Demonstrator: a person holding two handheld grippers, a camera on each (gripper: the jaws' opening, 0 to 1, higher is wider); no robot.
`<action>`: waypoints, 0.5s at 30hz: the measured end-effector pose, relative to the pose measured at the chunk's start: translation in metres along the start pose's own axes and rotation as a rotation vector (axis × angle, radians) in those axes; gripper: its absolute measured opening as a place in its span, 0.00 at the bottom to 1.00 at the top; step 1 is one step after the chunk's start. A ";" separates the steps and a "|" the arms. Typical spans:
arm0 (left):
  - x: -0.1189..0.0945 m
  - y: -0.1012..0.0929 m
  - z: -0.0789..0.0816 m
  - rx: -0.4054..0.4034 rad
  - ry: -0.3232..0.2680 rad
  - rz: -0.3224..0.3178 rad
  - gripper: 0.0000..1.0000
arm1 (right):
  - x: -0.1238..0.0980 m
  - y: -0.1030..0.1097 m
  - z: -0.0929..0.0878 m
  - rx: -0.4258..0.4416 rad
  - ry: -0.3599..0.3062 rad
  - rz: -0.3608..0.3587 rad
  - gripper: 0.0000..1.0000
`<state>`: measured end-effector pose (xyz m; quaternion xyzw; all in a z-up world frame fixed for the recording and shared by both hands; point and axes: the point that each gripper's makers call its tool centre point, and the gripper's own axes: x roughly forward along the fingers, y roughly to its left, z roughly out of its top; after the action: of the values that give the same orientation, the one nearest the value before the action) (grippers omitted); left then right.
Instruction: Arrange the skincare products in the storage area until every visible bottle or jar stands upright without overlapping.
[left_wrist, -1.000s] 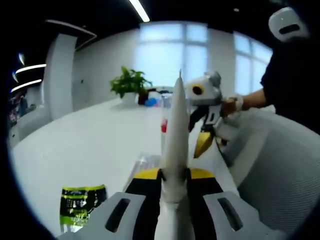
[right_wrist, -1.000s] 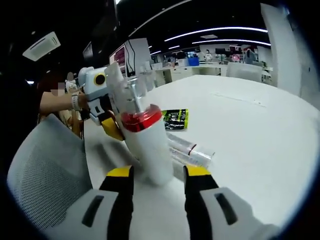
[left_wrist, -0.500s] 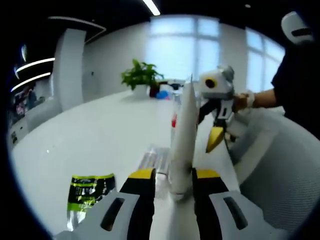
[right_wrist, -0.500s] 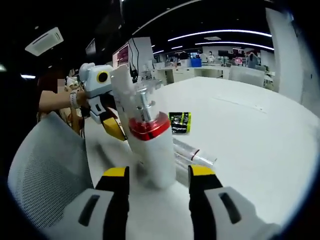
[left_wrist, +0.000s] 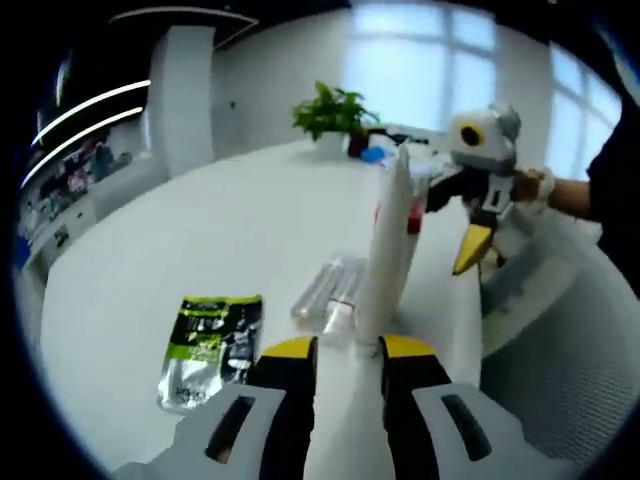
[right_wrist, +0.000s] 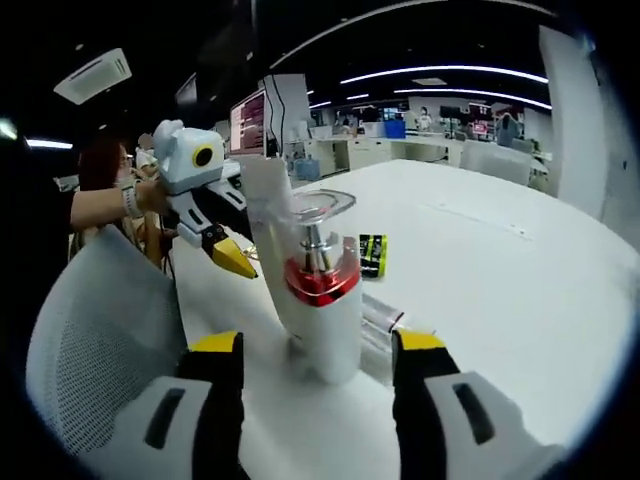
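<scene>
On the white desk (right_wrist: 520, 260) a white pump bottle (right_wrist: 318, 300) with a red collar and a clear cap stands upright. In the right gripper view it sits just ahead of the right gripper (right_wrist: 320, 355), between the lines of its two yellow-tipped fingers (right_wrist: 218, 345), which are spread apart and touch nothing. A white tube (left_wrist: 385, 250) stands upright on its cap; in the left gripper view it rises just beyond the left gripper (left_wrist: 346, 352), whose fingers (left_wrist: 290, 350) are parted with the tube's base seen in the gap, and no contact can be made out. Beside the two standing items a clear tube (left_wrist: 328, 290) lies flat on the desk, and a green-and-black sachet (left_wrist: 210, 335) lies flat farther off. A grey mesh chair back (right_wrist: 95, 330) stands at the desk's edge, and a potted plant (left_wrist: 335, 110) sits at the far side
</scene>
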<state>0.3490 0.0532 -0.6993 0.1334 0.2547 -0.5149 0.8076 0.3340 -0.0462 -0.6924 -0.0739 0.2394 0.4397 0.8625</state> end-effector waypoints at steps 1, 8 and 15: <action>-0.003 -0.001 0.000 -0.007 0.000 0.005 0.24 | 0.000 0.001 0.001 0.004 0.001 0.003 0.66; -0.015 -0.013 0.006 -0.096 -0.047 -0.035 0.27 | -0.004 0.008 0.005 -0.019 0.006 0.007 0.72; -0.025 -0.023 -0.002 -0.062 -0.002 -0.041 0.28 | -0.009 0.014 0.012 -0.040 0.008 0.005 0.74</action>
<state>0.3194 0.0635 -0.6863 0.1026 0.2723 -0.5234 0.8008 0.3224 -0.0406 -0.6767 -0.0925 0.2343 0.4463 0.8587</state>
